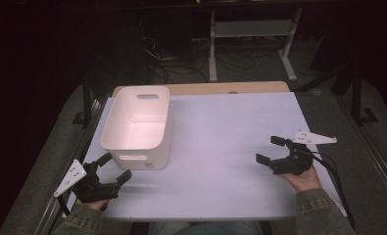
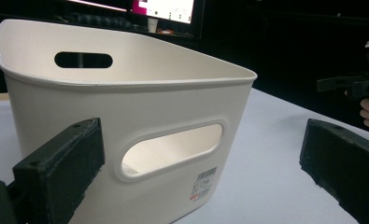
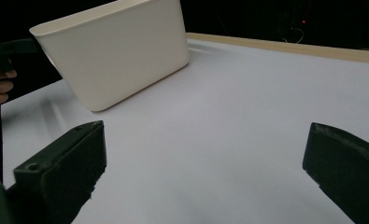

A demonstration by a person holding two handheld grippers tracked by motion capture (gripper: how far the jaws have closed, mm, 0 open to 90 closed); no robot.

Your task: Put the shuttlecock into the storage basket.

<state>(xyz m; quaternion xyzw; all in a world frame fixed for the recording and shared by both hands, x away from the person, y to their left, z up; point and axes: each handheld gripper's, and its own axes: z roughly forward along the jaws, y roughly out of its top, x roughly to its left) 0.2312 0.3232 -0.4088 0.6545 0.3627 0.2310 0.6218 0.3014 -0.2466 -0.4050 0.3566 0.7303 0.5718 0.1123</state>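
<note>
A white plastic bin with cut-out handles stands on the left half of the white table; its inside looks bare. My left gripper rests at the table's near left corner, just in front of the bin, open with nothing between its jaws. In the left gripper view the bin stands close up, its near handle slot right ahead of the gripper. My right gripper sits at the right side of the table, open and holding nothing. From the right gripper view the bin stands far off at upper left, beyond the gripper.
The table's wooden far edge shows behind the white top. Beyond it are a metal frame and cables on a dark floor. A lit monitor shows behind the bin in the left gripper view.
</note>
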